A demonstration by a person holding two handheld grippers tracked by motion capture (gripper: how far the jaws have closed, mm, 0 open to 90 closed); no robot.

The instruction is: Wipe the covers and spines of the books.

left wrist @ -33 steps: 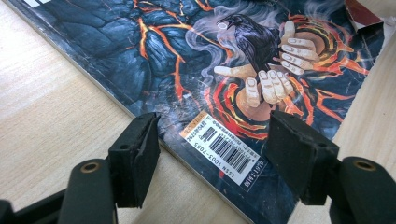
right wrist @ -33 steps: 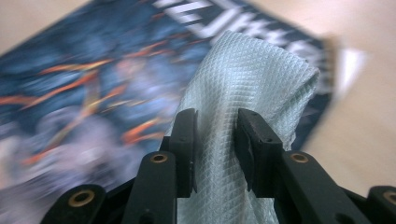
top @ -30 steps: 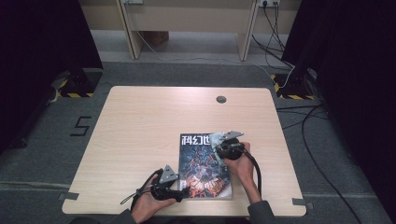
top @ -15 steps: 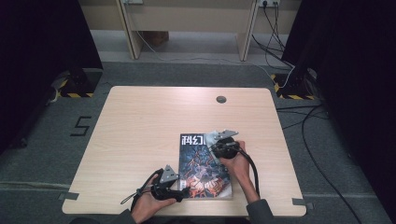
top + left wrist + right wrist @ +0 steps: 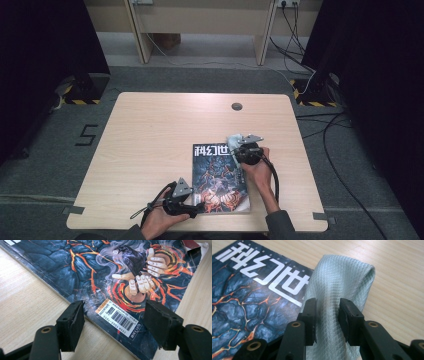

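A magazine (image 5: 220,177) with a dark blue and orange cover lies flat near the table's front edge. My right gripper (image 5: 239,148) is at its top right corner, shut on a pale green woven cloth (image 5: 342,277) bunched between the pads. The cloth (image 5: 234,139) rests on the cover (image 5: 249,302) beside the white title. My left gripper (image 5: 197,207) is at the magazine's bottom left corner. Its jaws (image 5: 113,315) have just been opening and stand wide, one on each side of the barcode corner (image 5: 120,320), with the pads clear of it.
The light wooden table (image 5: 150,130) has a round cable hole (image 5: 237,106) at its far side. Grey carpet surrounds it, with cables (image 5: 340,150) on the floor at the right and a wooden desk frame (image 5: 200,20) behind.
The right hand with the cloth has shifted slightly at the magazine's top right corner. The left hand has stayed where it was.
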